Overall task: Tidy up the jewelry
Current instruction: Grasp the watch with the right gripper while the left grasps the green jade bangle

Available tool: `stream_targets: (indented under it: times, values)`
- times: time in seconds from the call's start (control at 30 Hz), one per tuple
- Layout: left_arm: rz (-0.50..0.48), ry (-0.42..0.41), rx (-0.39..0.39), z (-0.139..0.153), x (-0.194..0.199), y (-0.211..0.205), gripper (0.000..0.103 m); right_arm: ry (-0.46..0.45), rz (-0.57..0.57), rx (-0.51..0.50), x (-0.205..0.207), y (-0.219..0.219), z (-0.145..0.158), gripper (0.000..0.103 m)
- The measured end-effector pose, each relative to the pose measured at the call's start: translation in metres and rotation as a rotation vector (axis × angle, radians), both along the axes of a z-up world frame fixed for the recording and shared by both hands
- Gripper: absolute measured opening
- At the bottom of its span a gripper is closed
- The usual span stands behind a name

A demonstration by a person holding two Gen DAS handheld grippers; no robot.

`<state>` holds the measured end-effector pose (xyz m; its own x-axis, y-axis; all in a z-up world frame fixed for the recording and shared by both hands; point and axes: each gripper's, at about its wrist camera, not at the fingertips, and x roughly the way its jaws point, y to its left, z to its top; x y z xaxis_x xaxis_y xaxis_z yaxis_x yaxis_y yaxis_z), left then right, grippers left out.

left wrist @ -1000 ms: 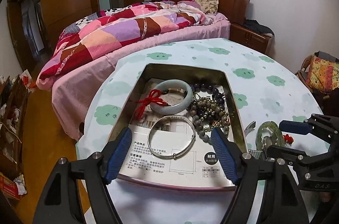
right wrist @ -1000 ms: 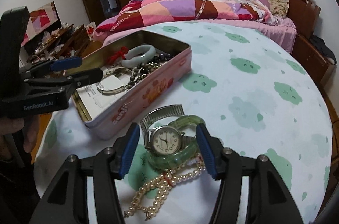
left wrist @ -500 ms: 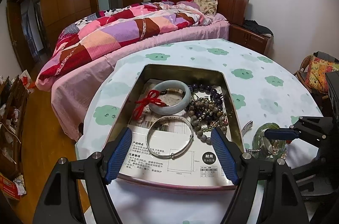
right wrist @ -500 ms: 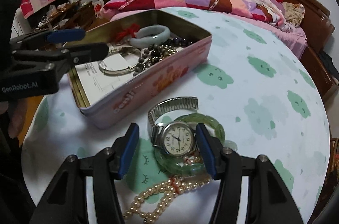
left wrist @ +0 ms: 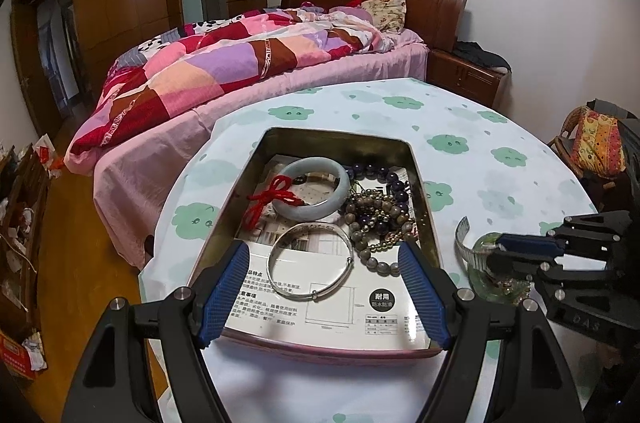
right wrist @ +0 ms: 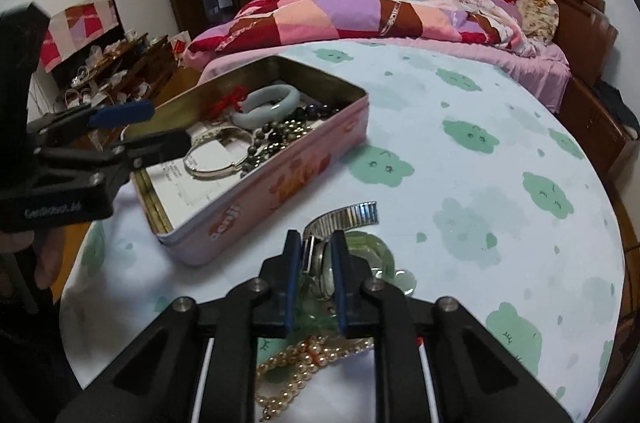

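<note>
A pink tin box (left wrist: 421,191) (right wrist: 288,179) sits on the round table and holds a pale jade bangle (left wrist: 310,187), a silver bangle (left wrist: 310,265) and dark bead bracelets (left wrist: 378,219). My left gripper (left wrist: 324,291) is open and empty over the box's near end. My right gripper (right wrist: 316,277) is shut on a silver wristwatch (right wrist: 344,217), which lies on a green bangle (right wrist: 376,253) right of the box. A pearl necklace (right wrist: 296,367) lies under the right gripper.
The table wears a white cloth with green clouds (right wrist: 480,143). A bed with a patchwork quilt (left wrist: 240,63) stands behind it. A cluttered shelf (right wrist: 108,63) is at the left, a chair with a cushion (left wrist: 596,147) at the right.
My right gripper has moved forward over the watch and its jaws have closed on it. The left gripper has stayed open over the box.
</note>
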<state>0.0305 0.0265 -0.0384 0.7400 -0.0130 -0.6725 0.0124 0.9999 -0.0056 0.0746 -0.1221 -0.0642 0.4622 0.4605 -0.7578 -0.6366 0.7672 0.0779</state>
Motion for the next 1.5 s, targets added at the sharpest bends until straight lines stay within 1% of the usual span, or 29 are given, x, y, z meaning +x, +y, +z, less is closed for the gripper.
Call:
stream_targets:
  times: [0.07,0.23,0.3,0.43,0.53,0.6,0.7,0.77,0.83,0.93,1.03,1.13,1.17,1.2,1.23,1.3,1.33,1.4,1.5]
  values:
    - [-0.002,0.002,-0.002,0.000,0.000,-0.001,0.077,-0.007,-0.021,-0.012,0.003,-0.001,0.000,0.017]
    - [-0.005,0.002,-0.005,0.000,-0.002,-0.004,0.077,-0.015,-0.032,-0.019,0.004,-0.003,0.000,0.017]
    - [-0.019,-0.003,-0.007,0.002,-0.004,-0.009,0.077,-0.002,-0.045,0.022,0.005,-0.008,0.001,0.016]
    - [-0.059,-0.020,-0.009,0.008,-0.010,-0.021,0.077,0.000,-0.069,0.125,0.004,-0.025,0.013,0.016]
    - [-0.094,-0.028,-0.005,0.012,-0.013,-0.033,0.077,-0.017,-0.085,0.194,0.002,-0.037,0.030,0.016]
    - [-0.129,-0.031,0.000,0.014,-0.015,-0.044,0.077,-0.037,-0.091,0.211,0.000,-0.041,0.039,0.016]
    - [-0.191,-0.030,0.034,0.015,-0.014,-0.067,0.077,-0.088,-0.118,0.206,-0.005,-0.049,0.050,0.016]
    - [-0.220,-0.030,0.052,0.014,-0.010,-0.078,0.077,-0.121,-0.144,0.180,-0.006,-0.055,0.052,0.016]
    - [-0.246,-0.020,0.061,0.012,-0.006,-0.090,0.077,-0.133,-0.170,0.162,-0.004,-0.062,0.051,0.016]
    - [-0.299,0.000,0.045,0.009,-0.004,-0.106,0.077,-0.131,-0.218,0.150,0.002,-0.078,0.044,0.016]
    - [-0.359,0.019,0.052,0.004,-0.003,-0.125,0.077,-0.112,-0.255,0.149,0.007,-0.094,0.035,0.016]
    - [-0.382,0.048,0.065,-0.008,0.005,-0.138,0.077,-0.100,-0.267,0.153,0.007,-0.102,0.030,0.016]
    - [-0.386,0.062,0.063,-0.012,0.008,-0.141,0.073,-0.098,-0.269,0.155,0.006,-0.104,0.030,0.016]
    - [-0.390,0.078,0.061,-0.018,0.011,-0.143,0.057,-0.095,-0.271,0.160,0.006,-0.105,0.029,0.016]
    - [-0.400,0.106,0.065,-0.024,0.015,-0.146,0.048,-0.094,-0.270,0.162,0.004,-0.106,0.029,0.016]
    - [-0.425,0.143,0.052,-0.031,0.019,-0.149,0.013,-0.092,-0.265,0.165,0.002,-0.106,0.028,0.016]
    - [-0.434,0.150,0.046,-0.032,0.018,-0.149,0.008,-0.092,-0.263,0.166,0.001,-0.106,0.028,0.016]
    - [-0.430,0.139,0.035,-0.027,0.015,-0.146,0.008,-0.094,-0.259,0.170,0.000,-0.106,0.029,0.016]
    - [-0.420,0.083,0.008,-0.006,0.007,-0.134,0.008,-0.103,-0.256,0.175,-0.001,-0.106,0.033,0.016]
